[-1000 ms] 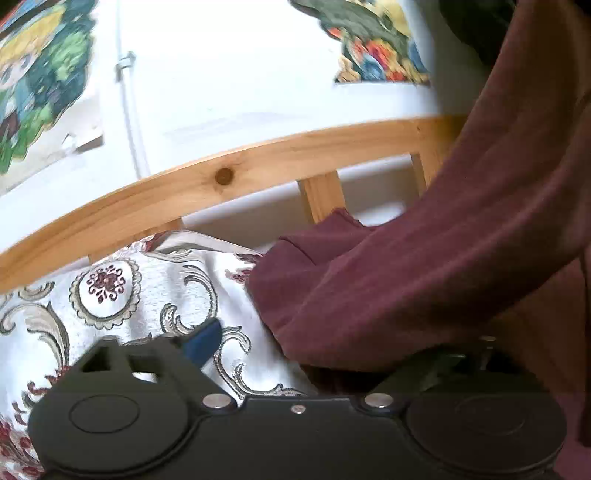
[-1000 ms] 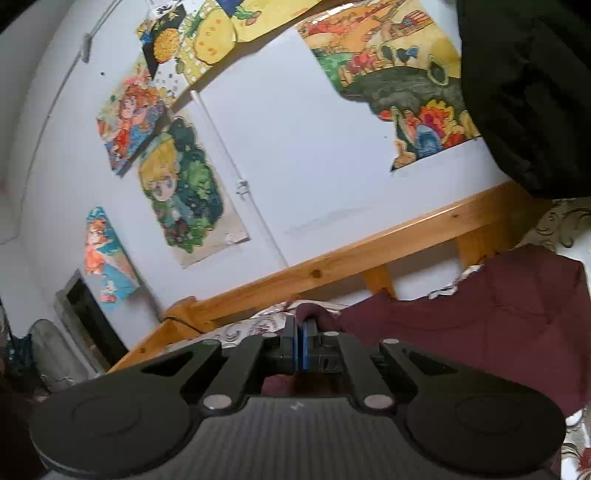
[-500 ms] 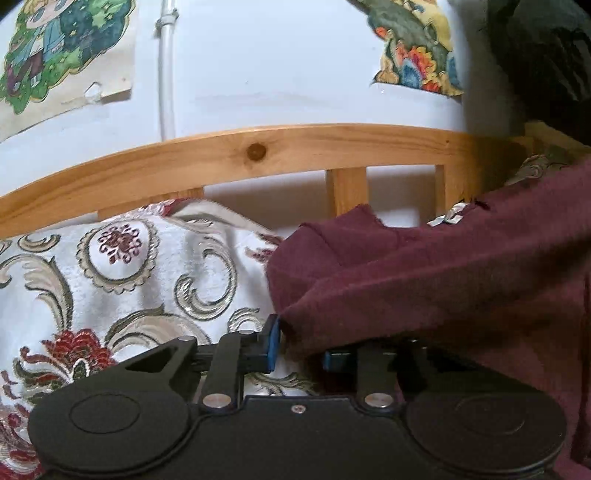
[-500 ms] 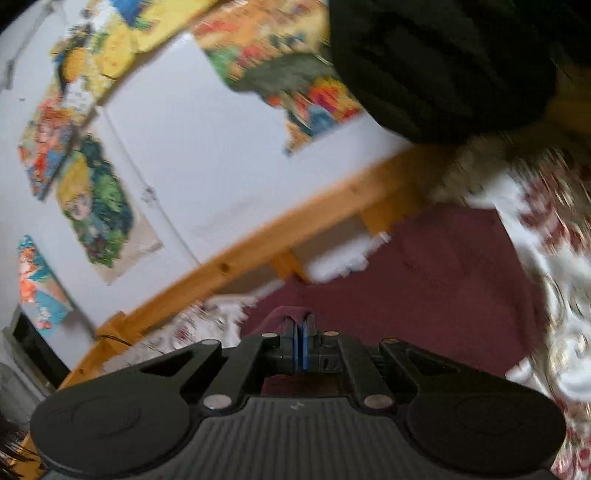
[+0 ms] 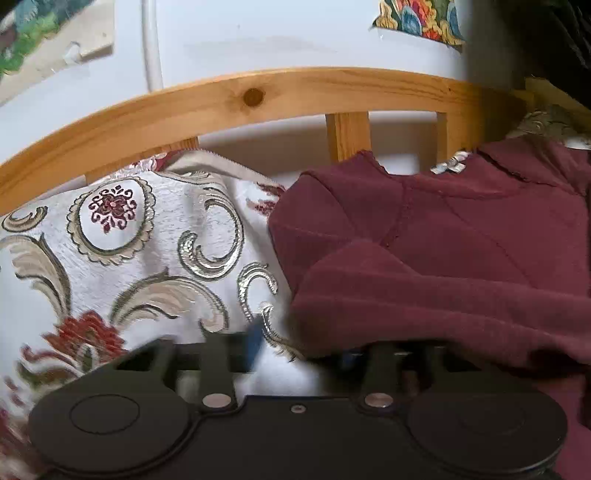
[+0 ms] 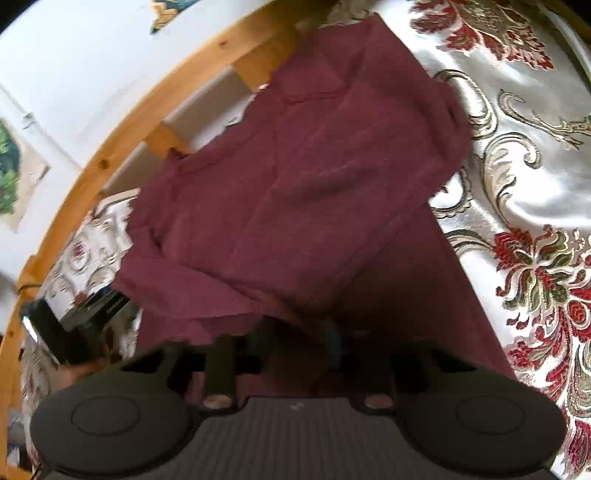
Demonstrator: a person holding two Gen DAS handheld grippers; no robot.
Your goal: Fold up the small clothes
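Jaws of both grippers opening, earlier pinched; maroon shirt (image 6: pixel 295 192) dropped onto bedspread (image 6: pixel 517 166).

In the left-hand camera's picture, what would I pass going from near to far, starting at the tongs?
Left tongs, opening over the garment's edge → maroon garment on the patterned bedspread → wooden bed rail → white wall with a colourful poster.

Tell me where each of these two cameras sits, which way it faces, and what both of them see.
Left wrist: sits behind the left tool, low, facing the pine bed rail and white wall; jaws opening, maroon knitted top draped over its right side.
Right wrist: sits behind the right tool, tilted down over the top and floral bedspread; jaws opening over cloth.
Shared: top, bedspread, rail.
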